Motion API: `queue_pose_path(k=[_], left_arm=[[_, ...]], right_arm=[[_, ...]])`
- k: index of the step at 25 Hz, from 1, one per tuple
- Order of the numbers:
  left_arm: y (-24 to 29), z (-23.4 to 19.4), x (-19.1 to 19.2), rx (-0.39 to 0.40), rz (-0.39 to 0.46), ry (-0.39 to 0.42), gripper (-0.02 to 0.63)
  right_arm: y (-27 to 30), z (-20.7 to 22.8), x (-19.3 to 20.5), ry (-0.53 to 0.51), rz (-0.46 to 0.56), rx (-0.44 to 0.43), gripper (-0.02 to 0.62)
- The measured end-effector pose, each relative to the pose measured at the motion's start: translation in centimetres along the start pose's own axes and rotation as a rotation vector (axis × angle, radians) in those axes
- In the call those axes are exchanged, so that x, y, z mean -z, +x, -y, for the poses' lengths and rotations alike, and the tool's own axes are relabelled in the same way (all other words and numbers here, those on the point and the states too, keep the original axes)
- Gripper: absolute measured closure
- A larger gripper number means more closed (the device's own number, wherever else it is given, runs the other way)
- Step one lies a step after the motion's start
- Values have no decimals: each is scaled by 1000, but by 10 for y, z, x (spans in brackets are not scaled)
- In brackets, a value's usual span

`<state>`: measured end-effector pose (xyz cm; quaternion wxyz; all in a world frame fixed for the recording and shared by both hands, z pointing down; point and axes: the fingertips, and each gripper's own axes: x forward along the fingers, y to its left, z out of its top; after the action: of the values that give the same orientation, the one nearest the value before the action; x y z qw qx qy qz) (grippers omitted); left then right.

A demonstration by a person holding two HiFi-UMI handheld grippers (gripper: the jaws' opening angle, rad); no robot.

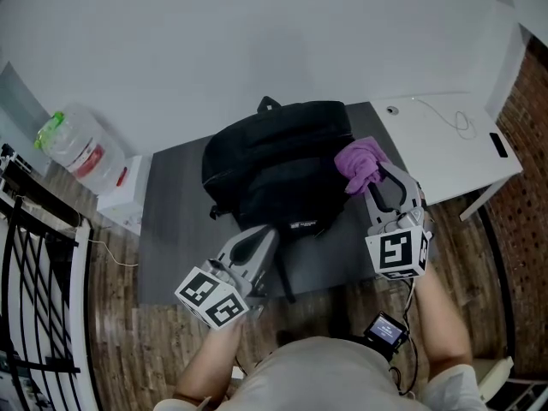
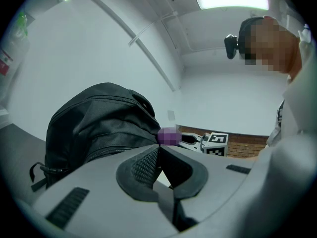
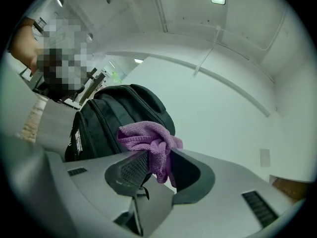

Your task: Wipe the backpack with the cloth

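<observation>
You're wiping: your right claw (image 1: 374, 176) grasps the cloth (image 1: 360, 162) at the backpack (image 1: 278, 165), your left claw (image 1: 268, 231) is clenched shut; next, sweep across.

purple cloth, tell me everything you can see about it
The cloth is purple, with a looped, towel-like weave, bunched into a soft wad. The right gripper has its jaws closed on it, and one end hangs down between them. In the head view it sits at the right side of the black backpack and seems to touch it.

Black backpack (image 1: 278, 165), purple cloth (image 1: 360, 163), grey table (image 1: 171, 229)
</observation>
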<state>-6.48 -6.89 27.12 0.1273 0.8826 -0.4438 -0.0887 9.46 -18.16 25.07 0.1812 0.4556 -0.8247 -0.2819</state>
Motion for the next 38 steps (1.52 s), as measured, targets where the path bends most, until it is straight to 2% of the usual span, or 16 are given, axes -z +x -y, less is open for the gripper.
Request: queue_pose_path(k=[9,13,16,23,30,38], left_arm=[[-3,-3,1,-2,2,-11,601],[-9,-6,2,-9,6,-17,601],[-14,-9,2,-17,13,-22,601],[-34,-18,-1,-50,30,-31,601],[-59,-28,-2,-99,50,-39,601],[-89,-40,1,-160,66,-53,601]], right_arm=[[-22,33,44,84,-122,113,457],[-29,42,38,107,-108,144,457],[-32,35,20,99,-68,134,457],[-23,-10,-48,-31,49,20,457],[-10,-67,-108,-27,156,-107,457],[-3,-158,-174,-21,320,-288,457]])
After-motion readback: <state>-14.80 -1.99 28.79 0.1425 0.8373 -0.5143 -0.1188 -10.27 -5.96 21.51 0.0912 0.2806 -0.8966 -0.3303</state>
